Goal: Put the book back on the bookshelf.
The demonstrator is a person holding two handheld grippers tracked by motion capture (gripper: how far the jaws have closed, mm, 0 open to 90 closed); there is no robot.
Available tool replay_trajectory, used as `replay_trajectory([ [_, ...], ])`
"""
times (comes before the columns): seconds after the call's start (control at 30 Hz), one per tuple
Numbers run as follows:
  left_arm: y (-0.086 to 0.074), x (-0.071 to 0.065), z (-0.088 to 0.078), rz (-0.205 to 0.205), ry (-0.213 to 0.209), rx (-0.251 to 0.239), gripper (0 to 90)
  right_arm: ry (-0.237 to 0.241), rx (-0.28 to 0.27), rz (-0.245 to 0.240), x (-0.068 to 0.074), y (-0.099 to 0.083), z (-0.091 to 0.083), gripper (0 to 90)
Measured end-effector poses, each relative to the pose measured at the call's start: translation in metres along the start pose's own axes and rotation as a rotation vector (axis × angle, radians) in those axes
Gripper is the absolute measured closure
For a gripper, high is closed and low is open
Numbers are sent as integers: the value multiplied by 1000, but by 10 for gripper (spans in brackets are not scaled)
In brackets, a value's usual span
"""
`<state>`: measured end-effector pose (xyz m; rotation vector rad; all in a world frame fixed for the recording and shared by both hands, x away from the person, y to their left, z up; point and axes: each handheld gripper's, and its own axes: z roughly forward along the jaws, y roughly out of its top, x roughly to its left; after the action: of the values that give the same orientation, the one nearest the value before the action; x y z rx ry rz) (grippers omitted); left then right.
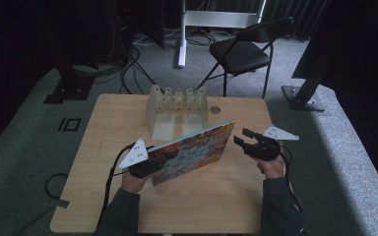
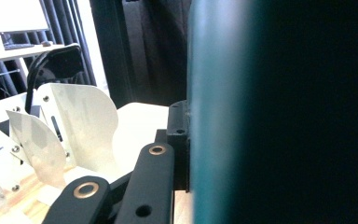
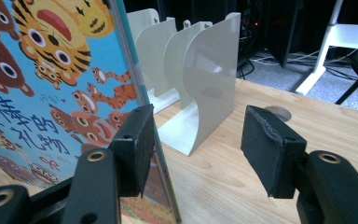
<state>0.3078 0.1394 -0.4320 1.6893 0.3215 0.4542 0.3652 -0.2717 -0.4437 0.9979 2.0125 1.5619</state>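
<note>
While clamped by left gripper: book thin, stiff, slick-covered; grip near edge | right gripper half-wide, holding nothing, beside cover

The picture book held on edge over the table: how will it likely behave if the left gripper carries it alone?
The picture book looks thin but flat and unbent, so probably stiff enough to hold shape. The left gripper clamps one end only, so the far end may sag or swing. Its glossy cover could slip between the jaws; the right gripper stands open beside it.
</note>
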Motion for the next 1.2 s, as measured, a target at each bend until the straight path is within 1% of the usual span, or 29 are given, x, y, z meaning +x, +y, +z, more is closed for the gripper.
replay_trajectory([
  [0.17,0,-2,0,-13,19,-3,805,-10,6,2,-2,-3,-1,438],
  [0.2,-1,-3,1,-29,31,-6,805,-14,9,3,-2,-4,-1,438],
  [0.27,-2,-3,1,-40,40,-13,805,-27,21,1,-3,-7,-1,438],
  [0.47,-5,-8,2,-78,83,-51,802,-49,47,-5,-5,-14,0,438],
  [0.57,-7,-10,2,-80,90,-64,799,-60,60,-3,-6,-18,-1,438],
  [0.7,-9,-9,2,-79,84,-76,793,-67,72,-1,-8,-23,-1,437],
  [0.8,-11,-8,2,-86,74,-84,786,-73,84,0,-8,-27,-1,437],
  [0.97,-18,-8,4,-97,63,-73,760,-86,104,-3,-9,-34,0,429],
  [1.07,-21,-7,4,-105,56,-81,744,-91,112,3,-9,-38,0,419],
  [1.2,-27,-5,5,-110,58,-71,735,-94,120,10,-10,-42,-1,415],
])
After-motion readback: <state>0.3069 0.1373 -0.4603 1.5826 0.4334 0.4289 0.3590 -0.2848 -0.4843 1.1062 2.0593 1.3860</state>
